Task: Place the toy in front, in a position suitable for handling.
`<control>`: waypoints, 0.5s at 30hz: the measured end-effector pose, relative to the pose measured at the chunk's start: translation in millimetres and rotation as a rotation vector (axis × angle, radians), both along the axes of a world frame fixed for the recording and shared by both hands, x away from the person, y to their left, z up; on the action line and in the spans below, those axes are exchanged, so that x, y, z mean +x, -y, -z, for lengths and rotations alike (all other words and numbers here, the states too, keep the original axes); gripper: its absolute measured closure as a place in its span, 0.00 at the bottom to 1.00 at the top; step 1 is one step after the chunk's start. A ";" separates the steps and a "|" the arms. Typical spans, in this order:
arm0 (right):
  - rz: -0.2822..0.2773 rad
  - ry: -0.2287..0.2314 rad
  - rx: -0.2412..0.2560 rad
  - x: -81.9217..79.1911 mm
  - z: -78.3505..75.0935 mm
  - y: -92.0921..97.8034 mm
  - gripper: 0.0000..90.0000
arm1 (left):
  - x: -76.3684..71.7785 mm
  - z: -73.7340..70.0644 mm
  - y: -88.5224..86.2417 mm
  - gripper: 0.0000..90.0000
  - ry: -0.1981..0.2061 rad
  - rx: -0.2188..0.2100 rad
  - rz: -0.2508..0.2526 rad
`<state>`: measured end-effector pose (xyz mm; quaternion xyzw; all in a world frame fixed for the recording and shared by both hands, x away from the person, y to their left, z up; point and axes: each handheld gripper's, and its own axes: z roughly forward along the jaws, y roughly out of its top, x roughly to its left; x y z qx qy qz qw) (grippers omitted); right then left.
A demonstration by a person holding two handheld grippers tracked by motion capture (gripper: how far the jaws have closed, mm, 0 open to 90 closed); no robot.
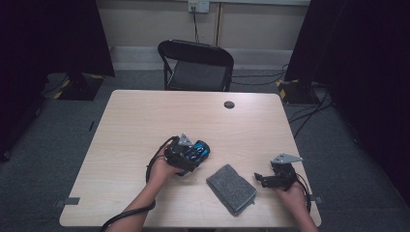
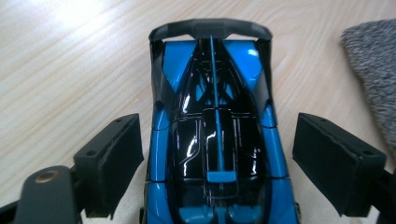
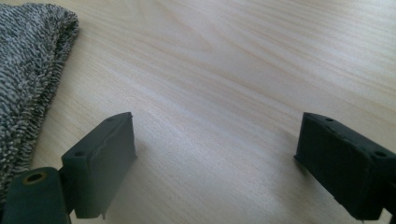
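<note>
The toy car [image 2: 215, 135] is blue and black, glossy, with a dark wing across its far end. It sits on the table [image 1: 145, 121] a little left of the middle of the near half, and in my left gripper view it runs straight away from me, lengthwise between the two jaws. My left gripper [image 2: 217, 158] is wide open around it: a pad stands on either side of the car's body, and I can see a gap of bare wood between the right pad and the car. On the left side the pad is close to the car's flank, but I cannot tell whether it touches. So I have nothing clamped; the car rests on the table between the open jaws.

From the high view, my left hand [image 1: 162, 171] holds that gripper low over the car, with the grey plate on top and the cable looping back along my forearm.

Just to the right of the car lies a folded grey cloth [image 1: 232, 188], fuzzy in texture, near the front edge of the table. Its edge shows in the right corner of my left gripper view, apart from the car.

Further right, my right gripper [image 3: 215, 158] is also spread wide and holds nothing; only bare wood lies between its pads, with the cloth off to its left side. My right hand [image 1: 292, 193] keeps it near the table's front right corner.

Beyond the table stands a black folding chair [image 1: 196, 65].
</note>
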<state>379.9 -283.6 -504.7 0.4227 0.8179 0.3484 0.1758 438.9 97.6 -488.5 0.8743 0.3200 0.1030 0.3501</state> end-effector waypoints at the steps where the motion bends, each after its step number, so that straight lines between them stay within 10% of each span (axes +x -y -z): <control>1: 0.000 0.000 0.000 0.0 0.0 0.0 0.12 | 0.9 2.3 0.2 0.22 0.000 0.015 -0.010; 15: 0.000 0.000 0.001 0.0 0.0 0.0 0.12 | -1.6 3.7 5.4 0.26 -0.027 0.059 -0.031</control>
